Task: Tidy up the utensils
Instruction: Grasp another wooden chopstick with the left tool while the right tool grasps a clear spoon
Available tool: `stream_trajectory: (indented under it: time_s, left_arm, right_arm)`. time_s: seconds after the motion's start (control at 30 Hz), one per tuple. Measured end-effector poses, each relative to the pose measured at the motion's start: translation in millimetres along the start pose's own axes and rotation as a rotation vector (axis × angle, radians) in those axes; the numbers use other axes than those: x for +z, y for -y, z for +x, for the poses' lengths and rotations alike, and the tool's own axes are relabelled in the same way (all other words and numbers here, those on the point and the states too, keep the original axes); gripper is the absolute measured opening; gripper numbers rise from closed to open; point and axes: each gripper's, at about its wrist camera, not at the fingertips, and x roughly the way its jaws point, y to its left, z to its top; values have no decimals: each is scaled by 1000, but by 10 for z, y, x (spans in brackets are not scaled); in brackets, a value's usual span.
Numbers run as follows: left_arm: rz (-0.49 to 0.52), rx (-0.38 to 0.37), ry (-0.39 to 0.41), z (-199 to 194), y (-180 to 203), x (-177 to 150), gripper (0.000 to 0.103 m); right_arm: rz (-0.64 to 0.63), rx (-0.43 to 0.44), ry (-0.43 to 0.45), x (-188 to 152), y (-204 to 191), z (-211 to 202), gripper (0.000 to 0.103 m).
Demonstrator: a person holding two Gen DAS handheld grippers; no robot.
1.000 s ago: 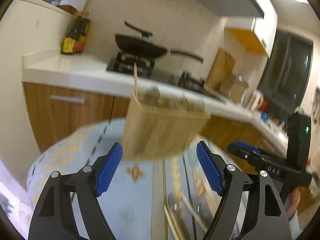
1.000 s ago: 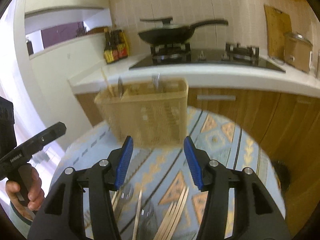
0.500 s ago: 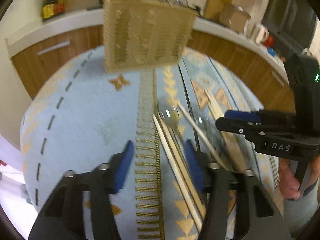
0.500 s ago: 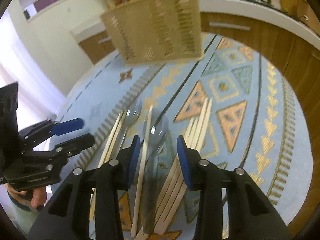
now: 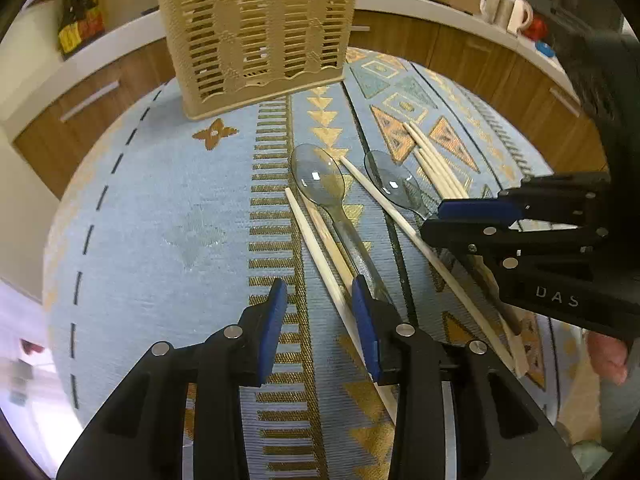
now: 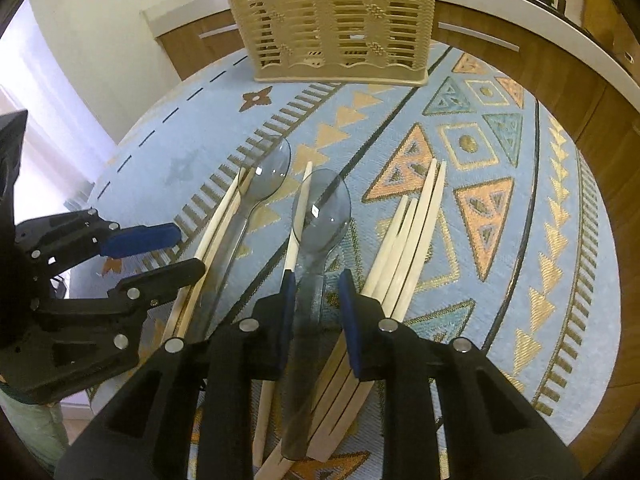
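A beige slotted utensil basket [image 5: 256, 32] stands at the far side of the round table; it also shows in the right wrist view [image 6: 340, 20]. Two clear grey plastic spoons [image 5: 320, 180] [image 5: 394, 184] and several wooden chopsticks [image 5: 320, 248] lie on the cloth. My left gripper [image 5: 320, 296] is open low over the cloth, with a chopstick between its fingers. My right gripper [image 6: 318, 288] is open, its fingers on either side of a spoon's handle [image 6: 316, 276]. A bundle of chopsticks [image 6: 404, 240] lies just right of it.
The table wears a light blue patterned cloth [image 5: 168, 208]. Wooden kitchen cabinets [image 6: 560, 92] and a white counter curve behind it. A kettle and pots [image 5: 516, 12] stand on the counter at the right.
Both grippers have tilted down from the kitchen view and dropped low over the utensils. Their jaws have narrowed. The right gripper now straddles a spoon handle.
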Motion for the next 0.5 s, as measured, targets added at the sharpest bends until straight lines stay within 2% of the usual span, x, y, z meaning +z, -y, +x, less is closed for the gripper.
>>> stream_trajectory:
  time_s: [0.1, 0.17, 0.2, 0.23, 0.27, 0.4, 0.5]
  left_arm:
    - [16, 19, -9, -1, 34, 22, 32]
    - [28, 13, -13, -6, 45, 25, 27]
    - [28, 1, -18, -10, 40, 21, 17]
    - [34, 8, -25, -6, 35, 13, 13]
    - [39, 9, -25, -7, 33, 6, 13]
    - [44, 24, -30, -10, 38, 0, 11]
    - [58, 87, -41, 10, 73, 34, 11]
  right_arm:
    - [-11, -16, -12, 10, -2, -1, 19]
    - [-24, -27, -18, 23, -28, 14, 19]
    - [-33, -38, -21, 24, -40, 16, 16]
    - [-37, -46, -23, 33, -51, 27, 14]
    - [-40, -62, -24, 33, -56, 24, 10]
    - [-40, -64, -25, 30, -43, 20, 10]
    - [-30, -56, -27, 46, -31, 25, 10]
